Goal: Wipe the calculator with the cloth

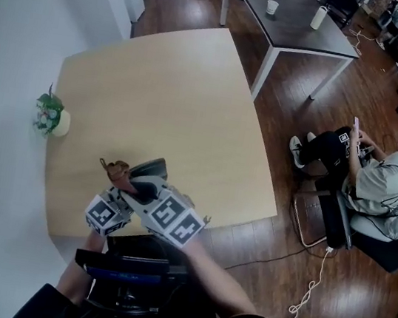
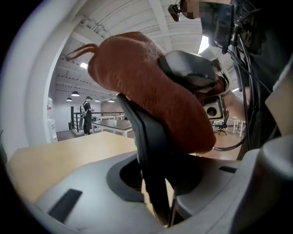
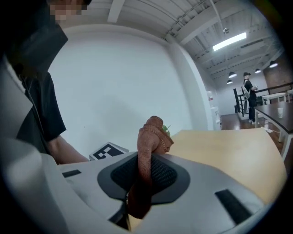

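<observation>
Left gripper (image 2: pixel 158 201) clamped on the calculator (image 2: pixel 146 137), held edge-up over the table's (image 1: pixel 193 101) near edge. Right gripper (image 3: pixel 132 201) pinches the brown cloth (image 3: pixel 149 141), pressed over the calculator's top — wiping looks under way, most faces probably left. Keys hidden by cloth — cleanliness unreadable.

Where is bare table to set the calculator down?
Most of the table is bare, from the plant at its left edge across to the right edge. Crowded only at the near edge, around calculator and cloth.

cloth (image 2: pixel 151 91) on calculator (image 2: pixel 149 146), over table (image 1: pixel 165 89)
</observation>
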